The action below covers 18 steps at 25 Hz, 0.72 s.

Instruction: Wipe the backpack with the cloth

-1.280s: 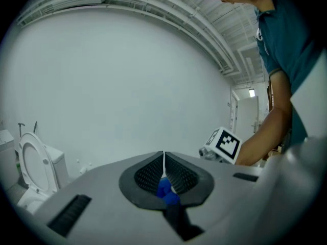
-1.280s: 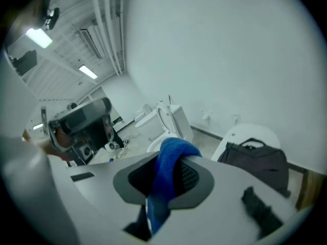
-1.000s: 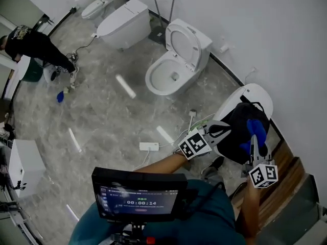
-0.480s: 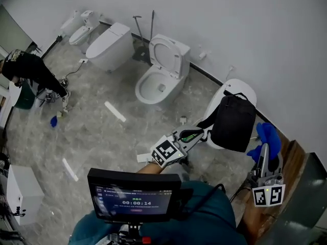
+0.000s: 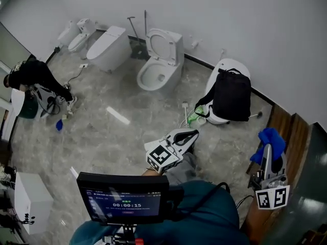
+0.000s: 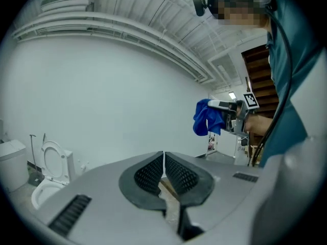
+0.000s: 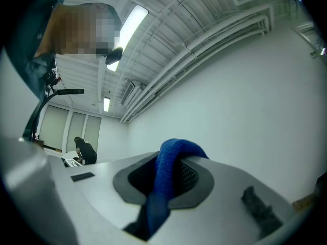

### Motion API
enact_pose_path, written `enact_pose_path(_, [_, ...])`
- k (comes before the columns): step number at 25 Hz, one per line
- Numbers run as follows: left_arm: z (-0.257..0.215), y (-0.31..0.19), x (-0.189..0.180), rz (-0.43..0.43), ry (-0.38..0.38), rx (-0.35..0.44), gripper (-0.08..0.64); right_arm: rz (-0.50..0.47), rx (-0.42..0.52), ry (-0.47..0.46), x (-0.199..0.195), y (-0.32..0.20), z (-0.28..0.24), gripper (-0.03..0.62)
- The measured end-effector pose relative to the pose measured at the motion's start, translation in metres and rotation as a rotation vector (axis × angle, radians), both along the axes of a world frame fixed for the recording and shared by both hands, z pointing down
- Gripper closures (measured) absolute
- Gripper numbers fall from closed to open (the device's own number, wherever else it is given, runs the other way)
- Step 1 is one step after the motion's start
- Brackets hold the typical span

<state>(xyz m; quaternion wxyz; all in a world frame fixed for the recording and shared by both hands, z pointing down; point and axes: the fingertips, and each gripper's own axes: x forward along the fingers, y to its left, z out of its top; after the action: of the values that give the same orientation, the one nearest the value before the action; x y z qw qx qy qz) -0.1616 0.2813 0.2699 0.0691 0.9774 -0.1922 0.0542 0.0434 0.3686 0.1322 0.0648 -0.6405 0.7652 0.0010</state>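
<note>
Left gripper: my jaws are pressed together with nothing between them. I point up at the wall, so the bag is out of my own view.

Right gripper: clamped on the cloth, a thick blue fold standing between the pads with the rest hanging down in front.

Backpack: black, upright on a closed white toilet by the wall. It is well apart from both of my grippers, across bare floor.

Progress: my judgement is that no wiping is under way; the cloth is off to the right by the wooden ledge, far from the bag.

Risk, bag slips: it only rests on a smooth curved lid. A hard sideways stroke could push it off, since my left jaws are not steadying it.

Risk, cloth pulls out: I grip one fold only. Dragging it over rough fabric or a zip could tug it free.

Risk, snag: the loose tail could catch a strap hanging at the bag's side.

Risk, footing: a cable and a green thing lie at the toilet's foot, right on my way in.

Risk, aim: with both cameras tilted upward, I could reach for the bag half blind.
</note>
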Motion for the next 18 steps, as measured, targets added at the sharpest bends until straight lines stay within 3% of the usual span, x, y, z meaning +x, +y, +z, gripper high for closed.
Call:
enact_pose_path(10, [-0.059,0.062,-0.117,-0.083,-0.017,0.089,0.545,-0.071,0.093,-0.033,-0.095,0.067,-0.047,0.541])
enact_pose_path(18, [-0.068,0.105,-0.248,-0.076,0.028,0.106,0.545,-0.070,0.080,-0.018,-0.230,0.089,-0.047,0.541])
